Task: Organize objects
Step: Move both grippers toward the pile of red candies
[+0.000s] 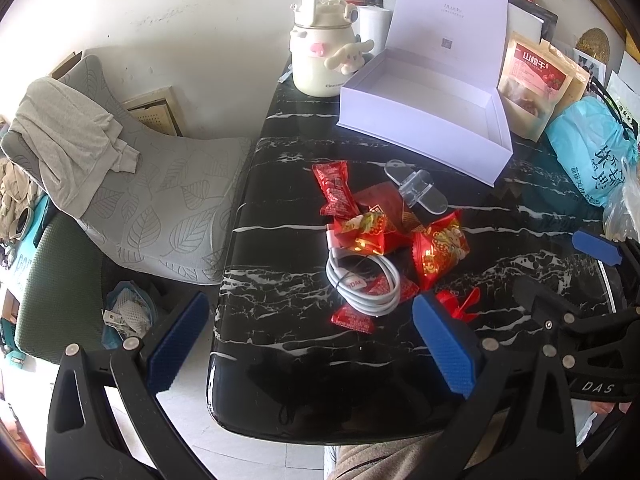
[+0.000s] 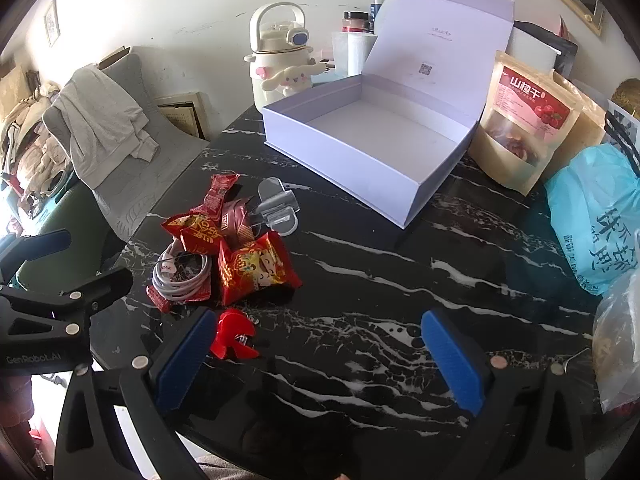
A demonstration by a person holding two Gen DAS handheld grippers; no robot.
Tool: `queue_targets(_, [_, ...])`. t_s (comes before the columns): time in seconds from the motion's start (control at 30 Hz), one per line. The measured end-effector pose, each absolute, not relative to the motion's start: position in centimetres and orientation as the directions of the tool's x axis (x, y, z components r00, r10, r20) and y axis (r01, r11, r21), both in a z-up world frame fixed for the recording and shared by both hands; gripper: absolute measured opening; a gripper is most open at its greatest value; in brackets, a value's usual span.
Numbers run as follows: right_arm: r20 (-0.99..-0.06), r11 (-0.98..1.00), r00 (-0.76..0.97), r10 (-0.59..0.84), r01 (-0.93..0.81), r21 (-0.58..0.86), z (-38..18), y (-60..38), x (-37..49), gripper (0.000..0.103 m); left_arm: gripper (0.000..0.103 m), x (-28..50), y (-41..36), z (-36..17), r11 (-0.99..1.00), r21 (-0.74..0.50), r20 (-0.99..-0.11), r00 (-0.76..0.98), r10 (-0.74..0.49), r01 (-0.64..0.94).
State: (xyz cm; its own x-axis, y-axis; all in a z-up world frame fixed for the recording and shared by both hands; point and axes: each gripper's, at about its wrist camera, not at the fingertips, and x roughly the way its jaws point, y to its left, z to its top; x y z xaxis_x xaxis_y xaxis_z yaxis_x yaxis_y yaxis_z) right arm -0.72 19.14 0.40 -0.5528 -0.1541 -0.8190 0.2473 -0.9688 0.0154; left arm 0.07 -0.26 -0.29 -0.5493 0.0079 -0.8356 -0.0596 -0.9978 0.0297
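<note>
Risk: both hand-held grippers, left (image 1: 310,340) and right (image 2: 320,354), gaping, empty; red clip (image 2: 234,338) beside right's left finger could get knocked off counter (image 2: 380,280).

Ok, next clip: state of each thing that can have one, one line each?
White box: lid open, nothing inside.
Left gripper: open, holding nothing.
Right gripper: open, holding nothing.
White cable: coiled, in the pile.
Red snack packets: sealed, heaped on the table.
Bottle: lid closed, upright.
</note>
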Motion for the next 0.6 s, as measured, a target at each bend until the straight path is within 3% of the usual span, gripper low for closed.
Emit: queue_targets(0.6, [-0.838,-0.938,-0.496,-0.228,0.343,0.052,-2.0,17.6,0.4,0.102,0.1,0.8,-0.8,-2.3,-0.998,-0.017,-0.866,-0.499,0.041,-0.053])
